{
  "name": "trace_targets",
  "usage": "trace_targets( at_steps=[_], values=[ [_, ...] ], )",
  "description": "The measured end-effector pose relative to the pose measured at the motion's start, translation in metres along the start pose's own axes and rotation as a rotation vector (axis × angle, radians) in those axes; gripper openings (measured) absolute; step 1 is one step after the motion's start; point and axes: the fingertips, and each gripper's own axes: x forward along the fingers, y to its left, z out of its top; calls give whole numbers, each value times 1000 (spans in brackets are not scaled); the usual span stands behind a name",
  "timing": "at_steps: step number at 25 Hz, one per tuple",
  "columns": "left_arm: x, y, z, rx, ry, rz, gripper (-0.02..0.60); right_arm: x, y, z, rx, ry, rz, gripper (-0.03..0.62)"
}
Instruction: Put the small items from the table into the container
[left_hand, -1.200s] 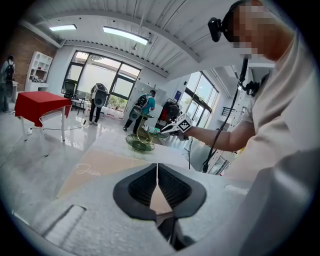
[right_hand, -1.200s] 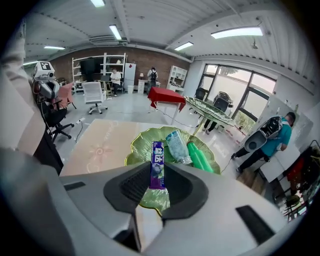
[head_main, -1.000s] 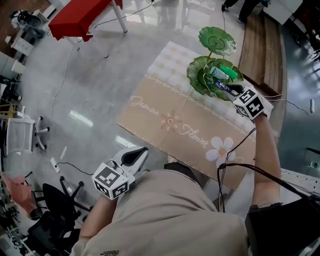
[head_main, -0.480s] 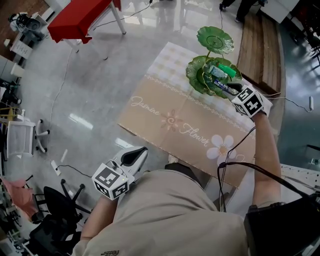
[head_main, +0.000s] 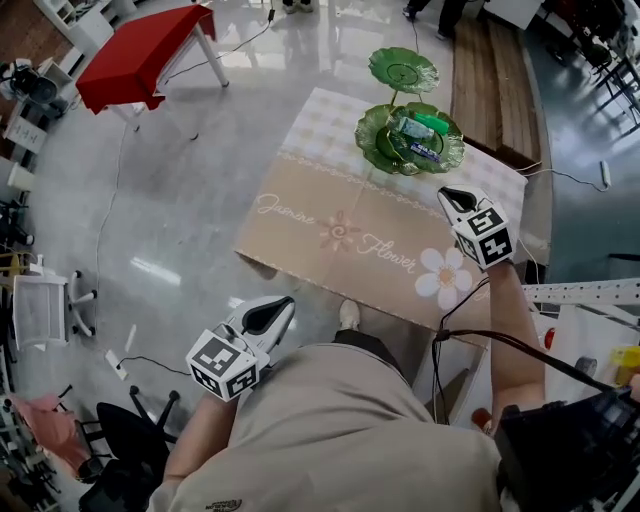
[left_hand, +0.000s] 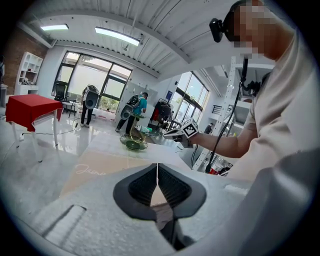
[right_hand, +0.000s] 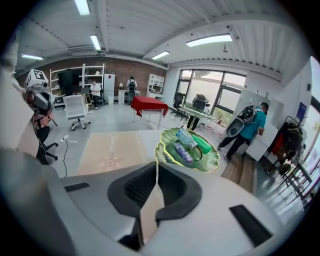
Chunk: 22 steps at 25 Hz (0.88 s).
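Three small items (head_main: 417, 140) lie in the lower green dish (head_main: 372, 135) of the two-tier container, at the far end of the table (head_main: 330, 200). The right gripper (head_main: 452, 197) hangs over the table just short of that dish, angled downward, jaws together on nothing. The left gripper (head_main: 272, 312) sits off the table's near edge beside the person's torso (head_main: 340, 430), jaws together and empty.

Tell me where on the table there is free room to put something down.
Free: the tan cloth from its left edge to the white flower print, and the checked strip left of the green leaf dish. Crowded: inside that dish, filled with small items.
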Motion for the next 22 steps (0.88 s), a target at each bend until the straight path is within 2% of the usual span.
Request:
trace_targets(
  at_steps=[4, 12, 22],
  values=[
    [-17, -12, -7, 33, 6, -53, 9, -27, 65, -26, 33, 10, -26, 21],
    [-66, -32, -38, 65, 18, -134, 9, -75, 205, -58, 242, -38, 0, 17],
    [-108, -65, -87, 90, 38, -230, 9, -142, 328, -62, 242, -60, 35, 15]
  ],
)
